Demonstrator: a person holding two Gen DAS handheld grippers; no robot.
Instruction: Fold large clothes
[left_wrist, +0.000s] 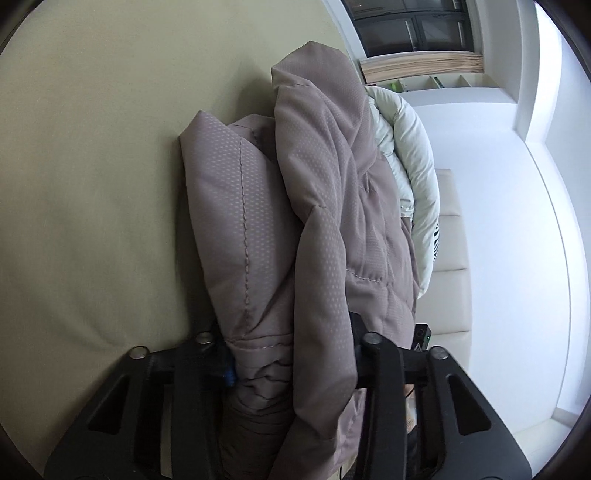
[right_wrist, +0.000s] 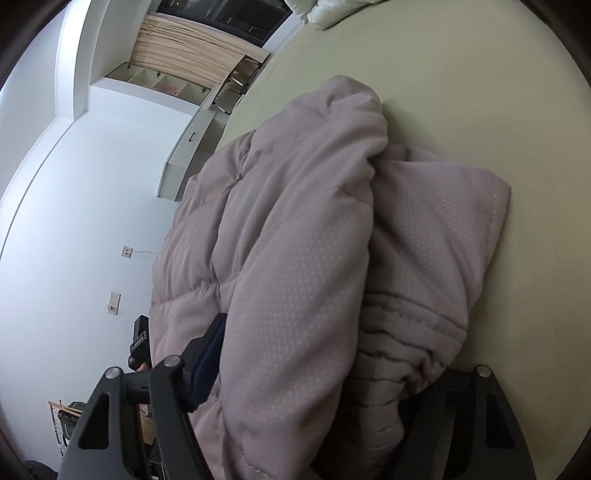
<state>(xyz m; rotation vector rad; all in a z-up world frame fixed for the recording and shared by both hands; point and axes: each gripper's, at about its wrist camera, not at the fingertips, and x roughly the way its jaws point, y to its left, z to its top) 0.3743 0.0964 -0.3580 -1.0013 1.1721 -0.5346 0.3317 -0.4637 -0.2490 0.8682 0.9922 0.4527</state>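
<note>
Evidently a late fold is in hand: the mauve padded jacket (left_wrist: 325, 206) is bundled into a thick roll of several layers and is held up on edge against the pale greenish bed (left_wrist: 92, 184), with a white duvet (left_wrist: 413, 147) seen behind it near the wall. The left tongs (left_wrist: 291, 354) are clenched on the gathered, elasticated end of the jacket, fabric being pinched between the two black fingers (left_wrist: 373, 354). The right tongs (right_wrist: 317, 369) are likewise set about the same bundle from the other side; padding fills the whole gap between their fingers (right_wrist: 207, 354), and the grip is judged to be on the thick roll, though the far pad is hidden by cloth. Part of the other handheld tool is glimpsed past the jacket in each wrist view.

Judged from this, the bundle is being carried or turned over as one piece. What the next move calls for is a level lowering onto the bed with both ends kept together, so that the loose upper flap (right_wrist: 332, 122) is not allowed to spill open before the tongs are released
</note>
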